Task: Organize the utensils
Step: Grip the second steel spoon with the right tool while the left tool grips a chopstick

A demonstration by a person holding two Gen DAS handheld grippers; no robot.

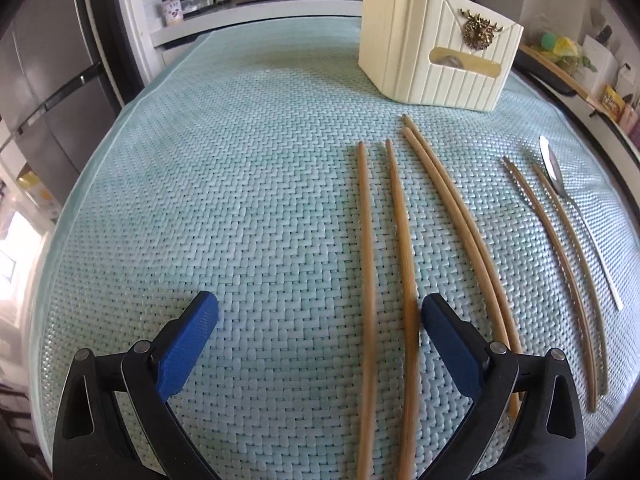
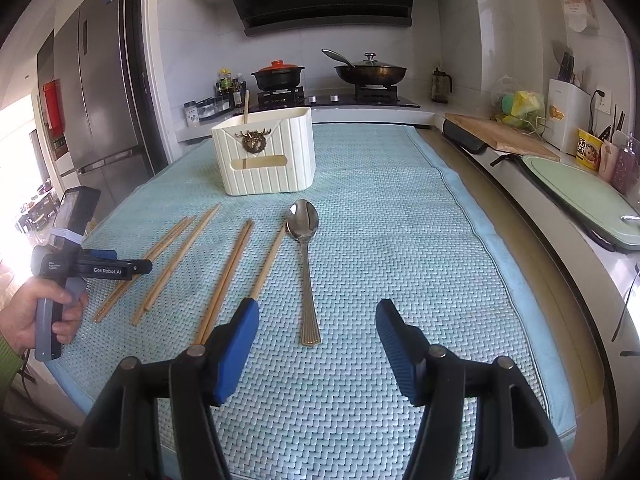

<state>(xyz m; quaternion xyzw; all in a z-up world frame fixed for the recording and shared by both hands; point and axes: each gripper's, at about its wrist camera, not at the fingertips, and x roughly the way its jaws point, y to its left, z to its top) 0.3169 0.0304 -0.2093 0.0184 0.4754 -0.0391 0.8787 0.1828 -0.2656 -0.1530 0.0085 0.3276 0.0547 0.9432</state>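
Most of the sorting is, by the look of it, still to do. The cream holder box (image 2: 266, 152) stands on the woven mat (image 2: 380, 208) toward its far edge, left of the middle in the right wrist view, and one wooden stick (image 2: 246, 107) pokes up out of its top, so at least one piece seems to be already inside; something pale also shows through the slot in its front, though what it is cannot be told. Everything else lies flat on the mat nearer the person: six chopsticks, roughly as three pairs, with the left pair (image 1: 386, 280) running between the fingers of the left gripper (image 1: 320, 312), a middle pair (image 1: 452, 216) touching along their length, and a right pair (image 1: 560, 248) just beside the metal spoon (image 2: 306, 248). The spoon lies with its bowl toward the box and its handle toward the near edge, roughly on the line of the right gripper (image 2: 316, 316). Both grippers hang above the mat with their jaws wide apart and hold nothing. I judge that six chopsticks and the spoon remain to be carried to the box.
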